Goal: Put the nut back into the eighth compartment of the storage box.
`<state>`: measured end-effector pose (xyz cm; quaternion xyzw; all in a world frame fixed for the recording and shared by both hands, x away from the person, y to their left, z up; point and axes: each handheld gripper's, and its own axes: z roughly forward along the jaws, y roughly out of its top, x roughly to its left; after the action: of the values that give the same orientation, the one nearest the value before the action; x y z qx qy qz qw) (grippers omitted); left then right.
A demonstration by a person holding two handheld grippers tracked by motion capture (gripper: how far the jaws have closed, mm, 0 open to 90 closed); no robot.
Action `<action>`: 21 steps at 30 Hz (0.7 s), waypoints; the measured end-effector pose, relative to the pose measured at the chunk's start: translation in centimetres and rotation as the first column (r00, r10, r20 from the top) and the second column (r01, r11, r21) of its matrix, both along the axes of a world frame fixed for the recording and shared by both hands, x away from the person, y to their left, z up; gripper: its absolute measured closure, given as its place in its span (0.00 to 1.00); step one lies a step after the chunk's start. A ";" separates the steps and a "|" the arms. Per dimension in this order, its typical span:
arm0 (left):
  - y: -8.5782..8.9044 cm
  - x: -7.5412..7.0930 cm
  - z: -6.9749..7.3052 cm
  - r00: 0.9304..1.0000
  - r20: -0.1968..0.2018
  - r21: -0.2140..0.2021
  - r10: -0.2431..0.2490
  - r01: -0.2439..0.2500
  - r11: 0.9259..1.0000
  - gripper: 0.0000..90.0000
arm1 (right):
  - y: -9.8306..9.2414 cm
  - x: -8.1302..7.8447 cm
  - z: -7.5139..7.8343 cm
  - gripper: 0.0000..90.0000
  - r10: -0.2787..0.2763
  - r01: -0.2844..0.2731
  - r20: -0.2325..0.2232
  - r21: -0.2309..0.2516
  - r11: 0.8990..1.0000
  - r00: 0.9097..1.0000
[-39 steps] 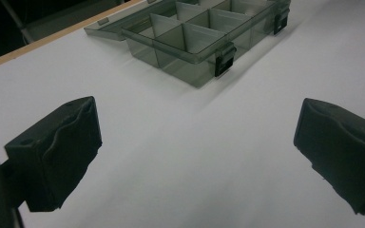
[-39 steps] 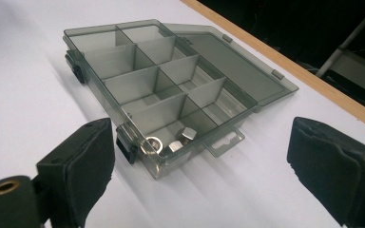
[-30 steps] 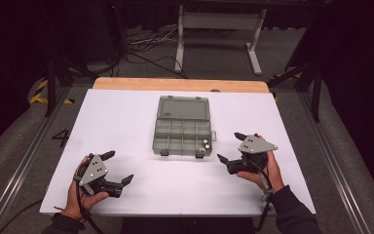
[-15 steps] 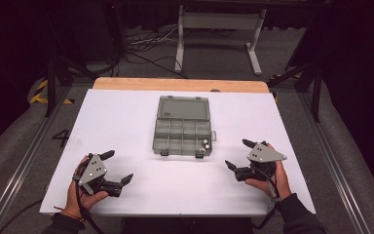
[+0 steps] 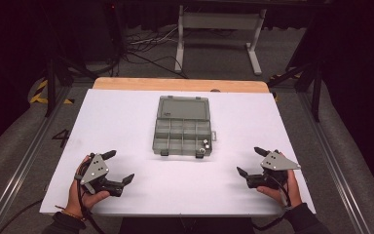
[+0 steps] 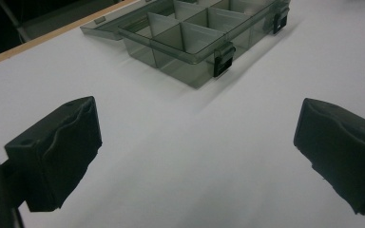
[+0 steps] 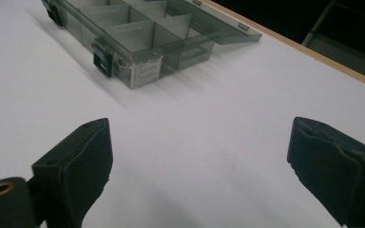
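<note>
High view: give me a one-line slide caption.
Open compartment box at mid-table, both grippers, left and right, open and resting near the front edge.

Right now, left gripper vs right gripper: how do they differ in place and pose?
The left gripper rests near the table's front left corner, its jaws pointing right; the right gripper sits near the front right, jaws pointing left. The organizer box lies open between them; its near right compartment, holding small metal parts, is closer to the right gripper. Both are open, empty and hand-held.

Each black two-jaw left gripper point(image 5: 118, 166) and right gripper point(image 5: 250, 161) carries a grey three-cornered plate with small screws, a trailing black cable, and thick ridged jaw pads.
</note>
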<state>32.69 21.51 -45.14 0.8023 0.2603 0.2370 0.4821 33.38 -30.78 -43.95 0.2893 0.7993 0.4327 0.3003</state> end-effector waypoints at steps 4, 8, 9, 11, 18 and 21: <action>0.0 0.2 -0.1 1.000 -0.006 -0.004 0.001 -0.001 1.000 0.03 | -0.7 -0.3 -0.3 0.10 -0.020 0.020 -0.001 0.006 1.000 1.000; -0.1 0.7 0.0 1.000 -0.006 -0.010 -0.006 0.005 1.000 0.03 | -1.8 -0.6 -0.5 0.09 -0.043 0.043 -0.011 0.034 0.998 0.999; -0.2 0.8 -0.1 1.000 -0.006 -0.010 -0.007 0.007 1.000 0.03 | -1.9 -0.6 -0.6 0.09 -0.050 0.051 -0.012 0.035 0.998 0.999; -0.3 0.9 -0.2 1.000 -0.008 -0.002 -0.011 0.011 1.000 0.03 | -2.1 -0.7 -0.6 0.09 -0.057 0.057 -0.010 0.036 0.998 0.998; -0.4 0.5 0.0 1.000 0.003 0.000 -0.013 0.013 1.000 0.03 | -1.7 -1.1 -0.6 0.09 -0.052 0.052 0.003 0.032 0.998 0.999; -0.4 0.4 0.0 1.000 0.004 0.003 -0.013 0.013 1.000 0.03 | -1.5 -1.1 -0.6 0.09 -0.044 0.044 0.007 0.032 0.999 0.999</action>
<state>33.06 21.09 -45.10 0.8042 0.2538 0.2356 0.4831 32.26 -32.32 -44.52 0.3099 0.7848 0.4396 0.3080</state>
